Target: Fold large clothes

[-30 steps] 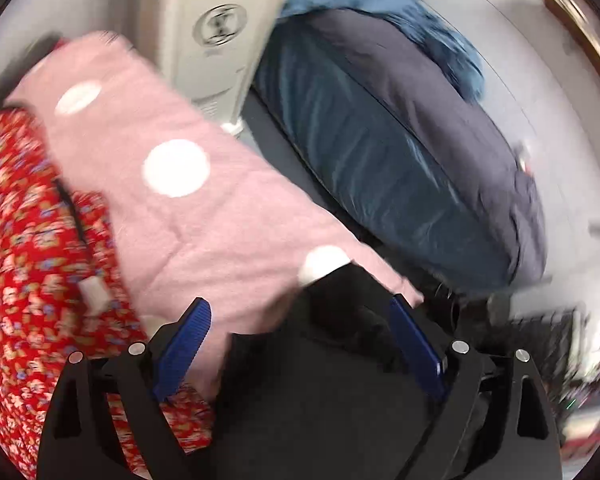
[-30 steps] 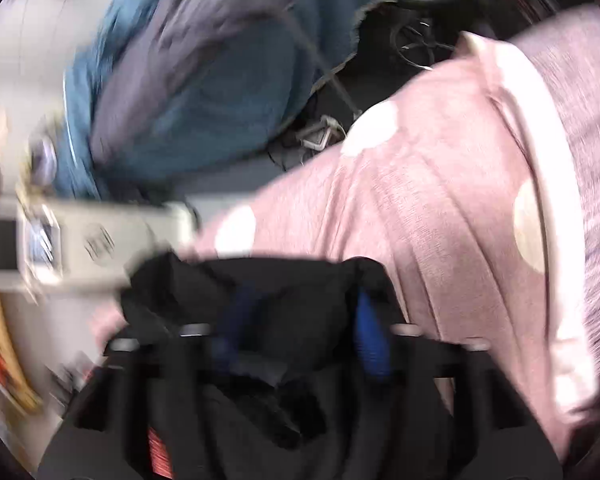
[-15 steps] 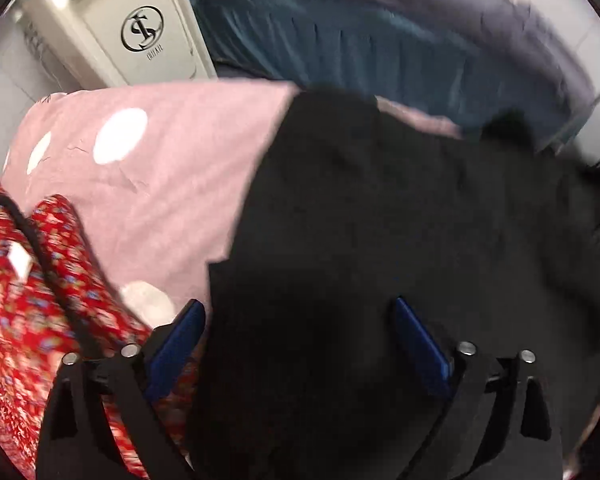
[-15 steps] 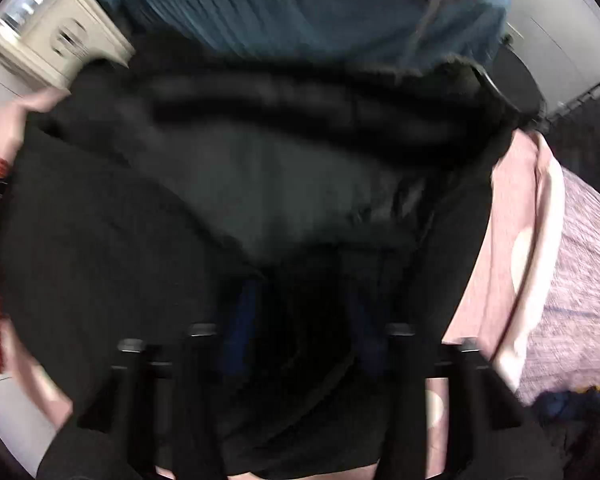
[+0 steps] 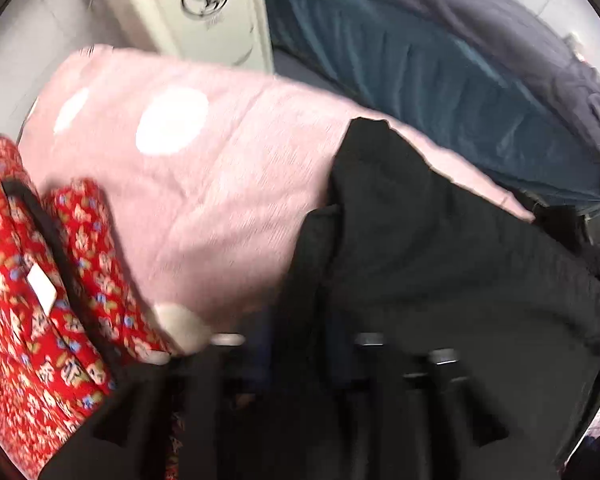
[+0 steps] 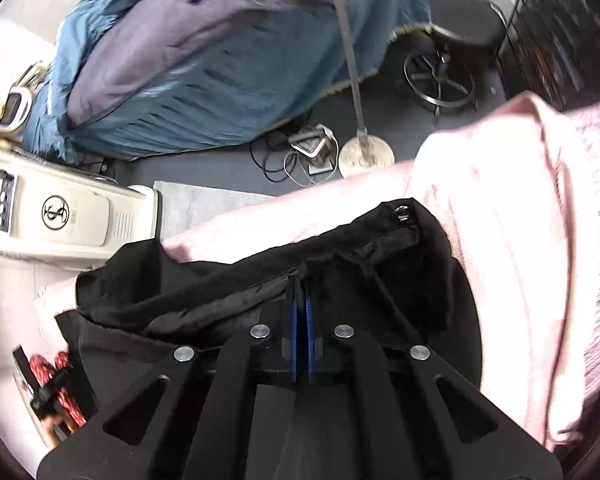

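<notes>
A black garment (image 5: 440,280) lies on a pink blanket with white dots (image 5: 220,200). In the left wrist view my left gripper (image 5: 300,360) is blurred at the bottom, pointing down at the garment's left edge. Its jaws are closing with that edge between them, and the pads still stand apart. In the right wrist view my right gripper (image 6: 300,280) is shut on a bunched edge of the black garment (image 6: 220,292), near a metal snap (image 6: 402,214). The pink blanket (image 6: 500,240) shows beyond it.
A red floral garment (image 5: 28,280) lies left of the black one. A cream appliance (image 6: 68,216) stands beside the blanket. Beyond are blue-grey bedding (image 6: 220,60), a lamp base (image 6: 366,152), loose cables (image 6: 300,152) and a black stool (image 6: 460,32) on the dark floor.
The left gripper has sunk towards the garment's left edge and its jaws have narrowed. The right gripper closed on the black cloth and pulled it; the cloth no longer fills its view.
</notes>
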`<state>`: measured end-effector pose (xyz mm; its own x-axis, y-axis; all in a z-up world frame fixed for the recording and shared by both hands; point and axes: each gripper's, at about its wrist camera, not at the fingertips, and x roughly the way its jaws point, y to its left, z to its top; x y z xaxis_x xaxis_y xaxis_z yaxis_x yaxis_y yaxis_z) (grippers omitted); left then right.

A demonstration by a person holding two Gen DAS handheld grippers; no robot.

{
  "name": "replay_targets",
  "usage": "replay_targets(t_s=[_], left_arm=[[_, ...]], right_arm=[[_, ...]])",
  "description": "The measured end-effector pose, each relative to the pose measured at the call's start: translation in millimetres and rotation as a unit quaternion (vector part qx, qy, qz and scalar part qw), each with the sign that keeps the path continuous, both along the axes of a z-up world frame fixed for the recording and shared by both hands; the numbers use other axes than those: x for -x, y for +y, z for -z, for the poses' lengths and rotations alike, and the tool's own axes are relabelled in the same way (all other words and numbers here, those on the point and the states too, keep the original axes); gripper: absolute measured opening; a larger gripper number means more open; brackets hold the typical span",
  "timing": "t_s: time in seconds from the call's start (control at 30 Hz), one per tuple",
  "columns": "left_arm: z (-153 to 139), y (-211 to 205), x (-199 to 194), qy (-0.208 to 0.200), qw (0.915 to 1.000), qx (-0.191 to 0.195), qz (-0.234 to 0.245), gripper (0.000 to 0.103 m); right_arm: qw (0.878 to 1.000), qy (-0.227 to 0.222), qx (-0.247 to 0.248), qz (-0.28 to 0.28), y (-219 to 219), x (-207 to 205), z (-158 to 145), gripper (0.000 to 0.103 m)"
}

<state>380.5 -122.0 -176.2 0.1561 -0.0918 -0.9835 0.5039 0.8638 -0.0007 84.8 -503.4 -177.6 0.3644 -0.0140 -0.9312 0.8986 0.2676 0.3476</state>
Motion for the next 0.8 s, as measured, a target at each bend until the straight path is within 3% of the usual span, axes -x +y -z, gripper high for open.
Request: replay_targets(t_s=[0.03, 0.07, 0.13, 0.27, 0.43, 0.57, 0.7, 0.8], left_arm=[[-6.2, 4.2, 2.1, -0.012, 0.9998, 0.015, 0.005, 0.07], [-14.2, 8.8, 5.4, -0.025, 0.9989, 0.038, 0.013, 0.09], [-31.8, 17.4, 11.7, -0.055, 0.9958, 0.067, 0.028, 0.097], [-51.6, 36.7, 21.3, -0.065, 0.9937, 0.084, 0.038, 0.097], [-64.9, 67.4, 64.0, -0.036, 0.9899, 0.133, 0.033, 0.097], [-65.7, 83.4, 118.2, -0.008, 0.9877, 0.151, 0.04, 0.097], [-56.1, 127.9, 164.2, 0.03, 0.9864, 0.161, 0.013, 0.097], [-42.4, 161.1, 184.8, 0.068, 0.9827, 0.169, -0.033, 0.097]], right_arm=[[1.0, -0.004, -0.015, 0.005, 0.1, 4.3, 4.7, 0.029], [0.999, -0.013, -0.025, 0.015, 0.8, 10.7, 8.9, 0.073], [0.997, -0.041, -0.02, 0.06, 2.0, 31.9, 4.9, 0.09], [0.991, -0.087, -0.021, 0.099, 9.2, 61.2, -3.9, 0.09], [0.999, -0.029, 0.027, 0.029, 50.0, 76.7, -15.2, 0.09], [0.997, 0.019, 0.067, -0.032, 110.1, 110.3, -17.4, 0.09], [0.998, 0.029, 0.036, -0.036, 168.0, 156.5, -4.6, 0.09], [0.999, 0.024, -0.017, -0.013, 202.7, 188.5, 12.0, 0.09]])
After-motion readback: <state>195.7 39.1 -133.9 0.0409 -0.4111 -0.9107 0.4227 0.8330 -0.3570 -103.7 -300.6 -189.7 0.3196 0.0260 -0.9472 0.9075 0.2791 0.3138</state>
